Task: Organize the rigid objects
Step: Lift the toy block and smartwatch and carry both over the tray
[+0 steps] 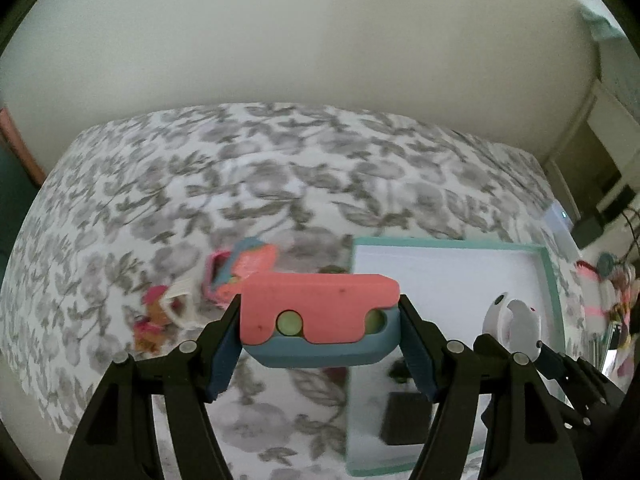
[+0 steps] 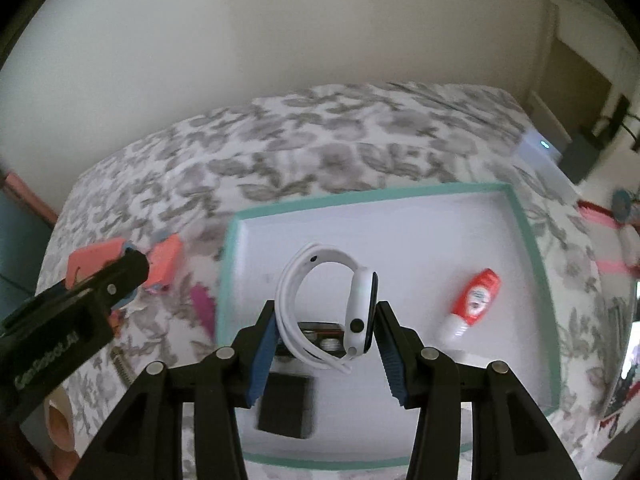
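left claw (image 1: pixel 320 344) pinching coral-and-blue block (image 1: pixel 320 312), held above floral bed (image 1: pixel 280 168) just left of tray's left edge | right claw (image 2: pixel 326 332) pinching white smartwatch (image 2: pixel 332 300) over teal-rimmed tray (image 2: pixel 532 240) | tray holds red tube (image 2: pixel 474 300), dark box (image 2: pixel 286 408); far half bare | loose toys (image 1: pixel 240 272) left of tray

A bed (image 1: pixel 280 184) covered in a white spread with a grey leaf and flower print fills most of both views. Behind the bed rises a plain cream wall (image 1: pixel 320 40). At the bed's far right corner sits a small white box with a tiny lit dot (image 2: pixel 538 146), and past that corner, on the floor, stand dark blurred items and a cable (image 2: pixel 612 120). A pink-brown edge (image 1: pixel 20 144) shows just off the bed's left side.
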### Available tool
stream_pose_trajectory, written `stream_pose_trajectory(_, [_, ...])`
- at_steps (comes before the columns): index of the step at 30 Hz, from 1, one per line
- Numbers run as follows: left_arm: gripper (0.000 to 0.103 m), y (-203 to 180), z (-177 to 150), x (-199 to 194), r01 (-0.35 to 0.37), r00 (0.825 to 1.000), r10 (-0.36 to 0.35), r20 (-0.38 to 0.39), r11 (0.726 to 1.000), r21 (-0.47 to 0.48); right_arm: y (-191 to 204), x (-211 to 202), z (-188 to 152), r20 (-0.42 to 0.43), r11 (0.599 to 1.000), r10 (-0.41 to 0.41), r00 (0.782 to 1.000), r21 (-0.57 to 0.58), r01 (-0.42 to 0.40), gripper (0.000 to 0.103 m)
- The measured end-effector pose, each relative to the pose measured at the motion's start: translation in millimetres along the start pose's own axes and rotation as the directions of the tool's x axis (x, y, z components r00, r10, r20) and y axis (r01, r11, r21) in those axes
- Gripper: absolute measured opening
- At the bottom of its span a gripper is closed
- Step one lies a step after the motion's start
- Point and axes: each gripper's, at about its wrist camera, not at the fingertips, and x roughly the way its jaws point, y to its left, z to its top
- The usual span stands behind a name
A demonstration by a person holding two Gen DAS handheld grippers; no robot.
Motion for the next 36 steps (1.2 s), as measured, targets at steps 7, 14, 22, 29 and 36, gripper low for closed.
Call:
stream_pose_trajectory(7, [0.073, -32, 3, 11, 0.000, 1.000, 0.001, -0.006, 0.998, 0.061, -35, -5, 4, 0.007, 0.996, -0.050, 0.999, 0.076, 0.050, 0.050])
stream_pose_trajectory(14, [0.073, -62, 7, 27, 0.015, 1.000, -0.013, -0.022, 0.994, 0.107, -51, -6, 7, 0.014, 0.991, -0.093, 0.996, 0.099, 0.091, 0.050])
stream_pose_trajectory(22, [0.073, -77, 2, 60, 0.057, 0.996, -0.049, -0.070, 0.992, 0.111, -61, 18, 5, -0.037, 0.987, -0.120, 0.992, 0.099, 0.123, 0.051])
stream_pose_trajectory(29, [0.073, -69, 0, 72, 0.067, 0.993, -0.059, -0.105, 0.994, 0.082, -67, 36, 0, -0.087, 0.986, -0.126, 0.988, 0.101, 0.134, 0.051])
stream_pose_trajectory(36, [0.073, -66, -1, 75, 0.076, 0.990, -0.067, -0.123, 0.995, 0.070, -66, 38, 0, -0.094, 0.987, -0.127, 0.987, 0.084, 0.135, 0.051])
